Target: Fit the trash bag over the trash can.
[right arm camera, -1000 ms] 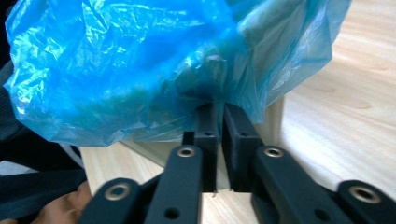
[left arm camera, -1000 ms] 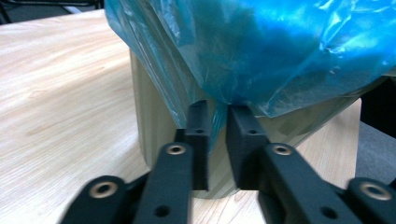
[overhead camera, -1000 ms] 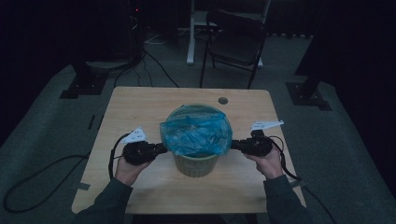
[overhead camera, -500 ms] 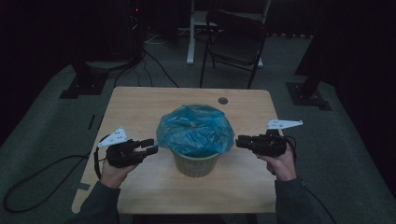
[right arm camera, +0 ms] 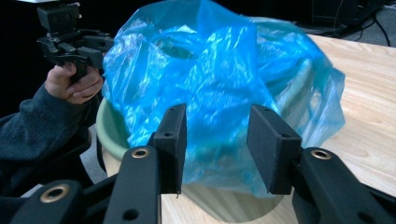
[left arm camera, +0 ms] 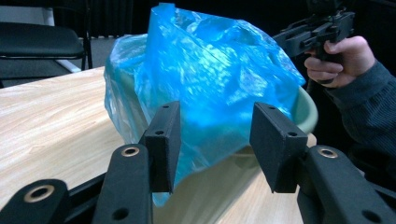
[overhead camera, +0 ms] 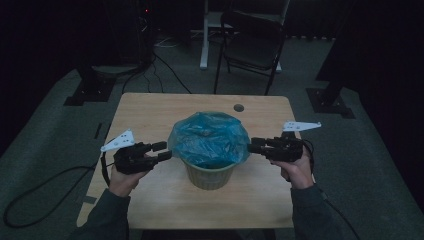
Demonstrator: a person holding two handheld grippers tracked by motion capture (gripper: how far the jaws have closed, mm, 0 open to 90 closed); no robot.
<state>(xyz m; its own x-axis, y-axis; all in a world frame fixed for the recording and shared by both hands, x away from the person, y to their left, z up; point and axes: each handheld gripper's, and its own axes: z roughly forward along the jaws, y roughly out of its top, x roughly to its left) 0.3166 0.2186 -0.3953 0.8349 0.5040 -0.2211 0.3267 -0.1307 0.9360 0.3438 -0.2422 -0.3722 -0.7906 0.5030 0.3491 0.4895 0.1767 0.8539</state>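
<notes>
On the near half of the table point(overhead camera: 150, 210), roughly midway between its left and right edges, stands a pale green bin point(overhead camera: 207, 175) with a blue bag point(overhead camera: 209, 137) draped over its rim. The bag puffs up above the rim in loose folds and hangs a little way down the outside wall, more on some sides than others.

The left gripper point(overhead camera: 162, 151) sits just beside the bin's left side, its jaws apart with nothing between them; they have just been opening, and the plastic lies beyond the pads, not pinched. The right gripper point(overhead camera: 254, 145) mirrors it at the bin's right side, jaws likewise spread and just opened, free of the bag. From the left gripper view the pads point(left arm camera: 164, 142) frame the overhanging skirt of plastic; the right gripper view shows the same from the other side.

The step in hand looks like settling the liner on the bin. To do it well, each gripper should take a thin fold of the overhang low down, close to the rim, not the puffed top, and both should pull down evenly on opposite sides so the bag seats without dragging the light bin across the table. Pinching too much film risks tearing it or tipping the bin.

Beyond the table's far edge a folding chair point(overhead camera: 252, 37) stands on the dark floor.
</notes>
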